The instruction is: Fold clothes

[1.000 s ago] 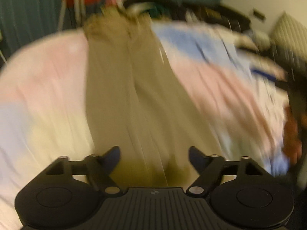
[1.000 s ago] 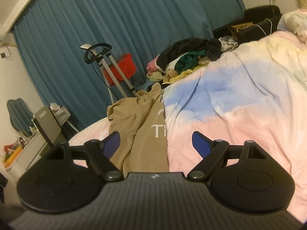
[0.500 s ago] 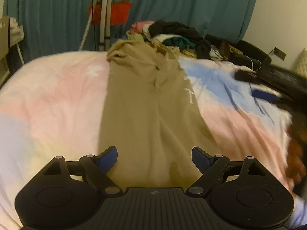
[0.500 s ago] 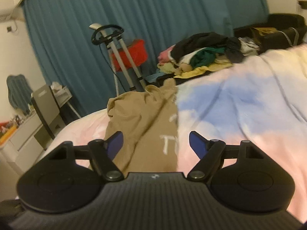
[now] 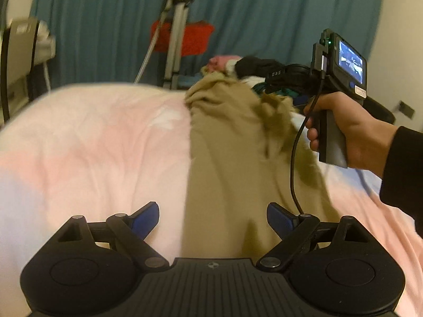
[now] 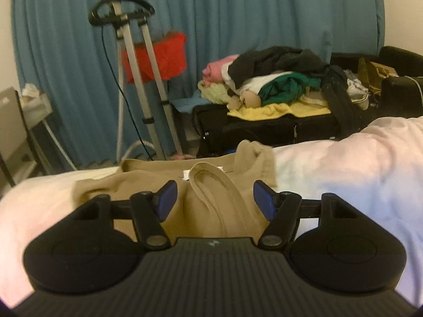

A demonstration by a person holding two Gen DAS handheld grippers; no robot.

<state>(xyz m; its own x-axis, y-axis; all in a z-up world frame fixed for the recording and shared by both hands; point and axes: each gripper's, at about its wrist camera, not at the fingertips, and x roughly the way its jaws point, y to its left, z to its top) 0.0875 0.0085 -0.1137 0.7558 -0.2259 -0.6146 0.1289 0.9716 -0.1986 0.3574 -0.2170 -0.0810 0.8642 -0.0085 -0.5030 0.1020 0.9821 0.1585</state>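
Observation:
A tan garment point(image 5: 227, 163) lies lengthwise on the pastel quilt point(image 5: 92, 153), folded into a long strip. My left gripper point(image 5: 212, 218) is open and empty, low over the garment's near end. In the right wrist view the garment's collar end point(image 6: 211, 185) with a white label lies between the fingers of my right gripper point(image 6: 215, 198), which is open just above it. The right gripper's body and the hand holding it point(image 5: 341, 121) show in the left wrist view over the garment's far end.
A pile of clothes point(image 6: 277, 84) sits on a black suitcase beyond the bed. A garment steamer stand point(image 6: 137, 60) with a red bag point(image 6: 158, 55) stands before the blue curtain. A desk point(image 6: 21, 121) is at the left.
My right gripper has moved forward and down to the garment's collar end. My left gripper has dropped lower and shifted left at the near end. Both stay open.

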